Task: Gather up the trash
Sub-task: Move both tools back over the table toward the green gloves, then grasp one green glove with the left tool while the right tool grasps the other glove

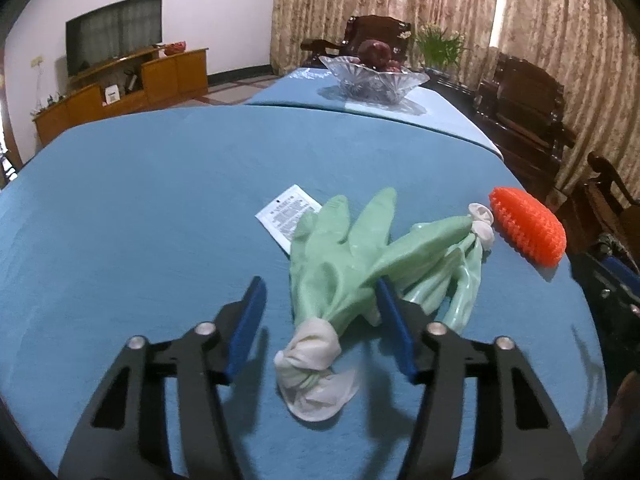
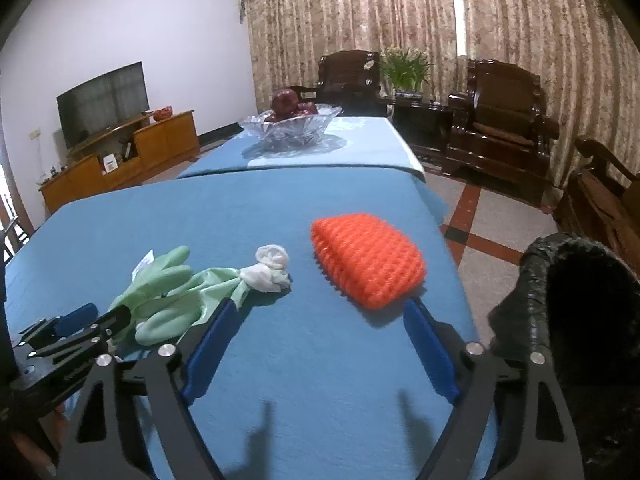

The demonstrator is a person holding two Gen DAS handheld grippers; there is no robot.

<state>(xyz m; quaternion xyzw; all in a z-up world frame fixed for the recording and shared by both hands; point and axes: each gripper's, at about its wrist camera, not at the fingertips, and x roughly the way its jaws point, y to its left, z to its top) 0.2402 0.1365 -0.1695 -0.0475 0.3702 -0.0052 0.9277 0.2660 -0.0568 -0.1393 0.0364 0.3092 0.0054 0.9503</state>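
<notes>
Blue-clothed table [image 2: 304, 360] noted w/ green gloves [image 1: 340, 256] lying mid-cloth between unclenched L gripper [image 1: 320, 292] pads, orange foam net [image 2: 366, 262] near R edge just beyond unclenched, empty R gripper [image 2: 320, 312], bin [image 2: 532, 280] off-edge.

A wall-mounted television [image 2: 102, 102] hangs on the white wall [image 2: 140, 20] above a wooden media cabinet [image 2: 120, 160]. Right of the television, patterned curtains [image 2: 500, 20] back carved dark armchairs [image 2: 500, 128] on tiled floor [image 2: 480, 220].
</notes>
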